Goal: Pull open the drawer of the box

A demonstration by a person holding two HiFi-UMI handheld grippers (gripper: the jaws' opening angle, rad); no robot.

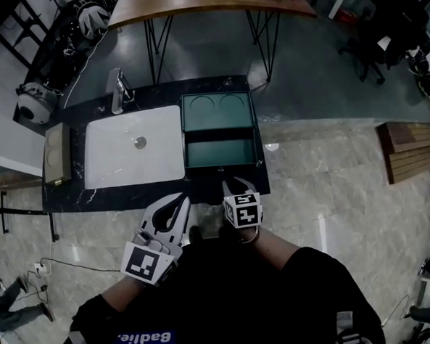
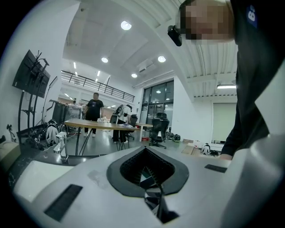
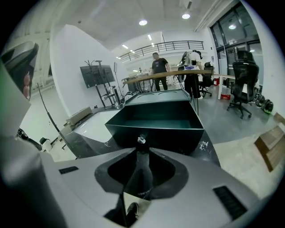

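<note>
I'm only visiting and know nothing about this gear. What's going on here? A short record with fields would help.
Setting: black counter with a white sink and a tap
Box: green box, right next to the sink
Drawer: drawer pulled out toward the person, nothing visible inside
Right gripper: right gripper, jaws together on the drawer's small knob
Left gripper: left gripper, jaws together, holding nothing, beside the drawer front
Task state: the drawer looks open

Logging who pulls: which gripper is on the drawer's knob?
The right gripper, jaws shut on the knob of the open drawer; the left gripper hangs beside it, shut on nothing.
</note>
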